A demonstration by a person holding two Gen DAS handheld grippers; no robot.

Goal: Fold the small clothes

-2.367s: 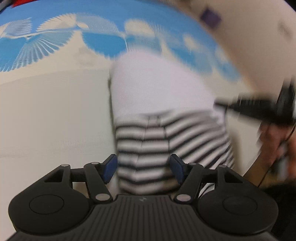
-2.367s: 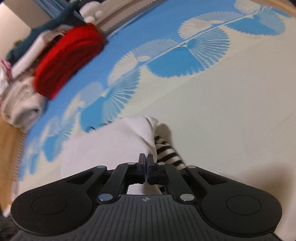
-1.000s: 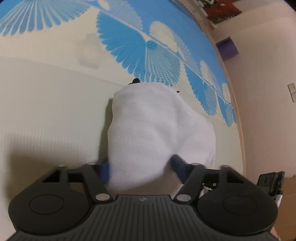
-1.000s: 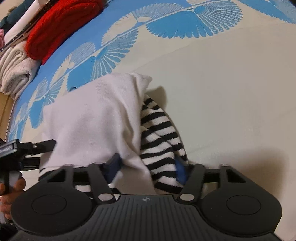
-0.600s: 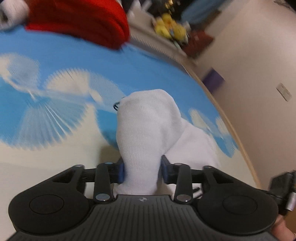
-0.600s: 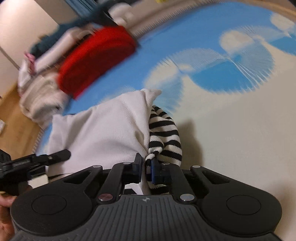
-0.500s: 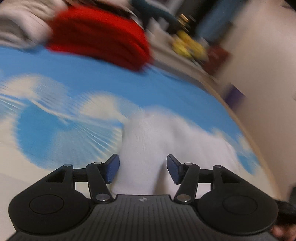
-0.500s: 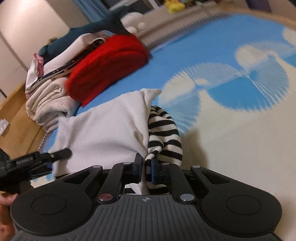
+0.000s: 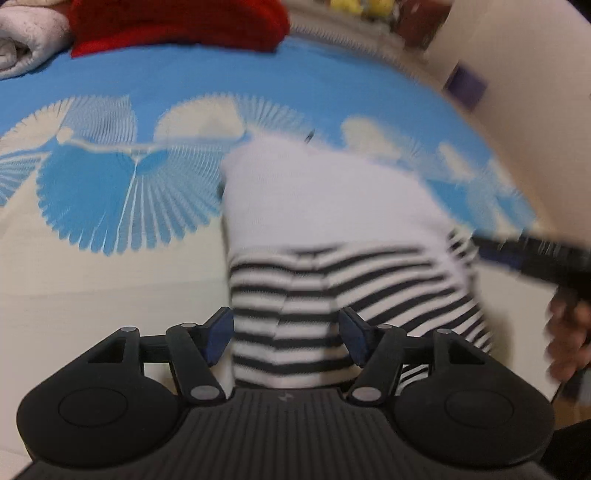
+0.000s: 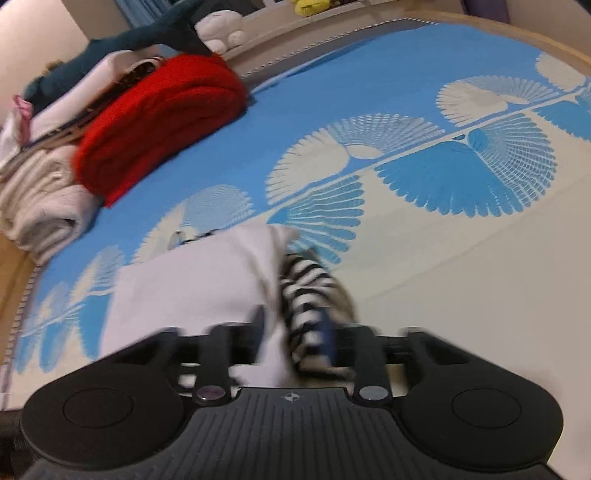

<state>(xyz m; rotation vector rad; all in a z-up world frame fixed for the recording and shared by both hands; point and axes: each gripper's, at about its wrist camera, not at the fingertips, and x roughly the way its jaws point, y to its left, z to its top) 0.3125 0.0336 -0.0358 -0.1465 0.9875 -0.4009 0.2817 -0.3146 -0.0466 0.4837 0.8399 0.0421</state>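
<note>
A small folded garment (image 9: pixel 332 236), white on top with black-and-white stripes below, lies on the blue and cream mat (image 9: pixel 110 266). My left gripper (image 9: pixel 286 334) is open, its blue pads on either side of the striped near edge. In the right wrist view the same garment (image 10: pixel 192 284) lies just ahead, striped part (image 10: pixel 310 291) at its right side. My right gripper (image 10: pixel 293 338) is blurred, its jaws apart around the garment's near corner. The right gripper also shows in the left wrist view (image 9: pixel 535 254), at the garment's right edge.
A red folded blanket (image 10: pixel 159 122) and a pile of white and teal textiles (image 10: pixel 44 192) sit at the mat's far left corner. Soft toys (image 10: pixel 221 29) stand beyond. The mat's wooden floor edge (image 10: pixel 11 266) runs along the left.
Both grippers have let go: the left opened half a second ago, the right has just opened. The garment has dropped flat on the mat and the striped half shows again.
</note>
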